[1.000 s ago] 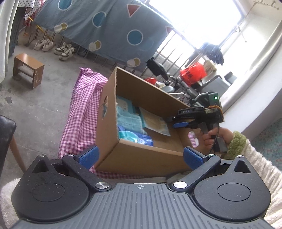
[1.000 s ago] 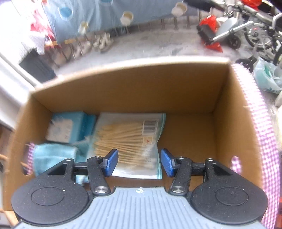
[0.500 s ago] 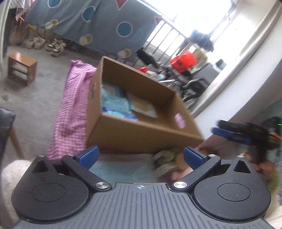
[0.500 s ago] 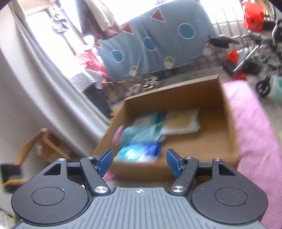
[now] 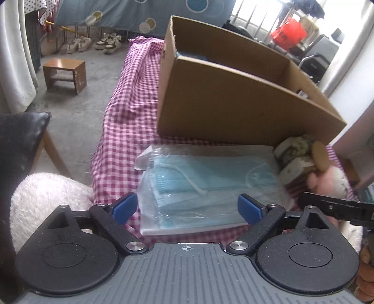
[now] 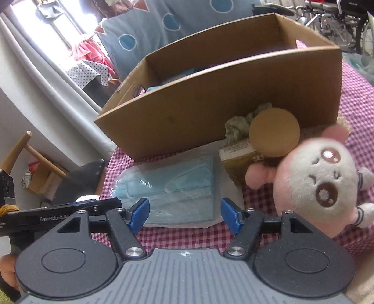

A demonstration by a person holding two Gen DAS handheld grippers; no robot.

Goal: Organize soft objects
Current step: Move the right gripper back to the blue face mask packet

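A clear plastic pack of blue face masks (image 5: 210,182) lies on the pink checked cloth (image 5: 124,131) in front of the cardboard box (image 5: 233,110). My left gripper (image 5: 187,207) hovers over the pack's near edge. Its jaws are closing, the pack shows between them, and the pads do not press on it. My right gripper (image 6: 185,214) is open over the same mask pack (image 6: 173,187), with nothing held. To its right lies a pink and white plush toy (image 6: 315,182). An olive carton (image 6: 238,156) and a tan disc (image 6: 273,132) lean against the box (image 6: 210,98), which holds blue items.
A wooden stool (image 5: 64,74) and shoes (image 5: 93,44) stand on the floor at the left. A black chair (image 5: 18,140) and a white fluffy cushion (image 5: 46,201) are near the table's left edge. Bicycles (image 6: 339,18) stand behind the box.
The right gripper pulled out of the box and swung back to the table's front, jaws wider. The left gripper dropped toward the mask pack and its jaws narrowed a little.
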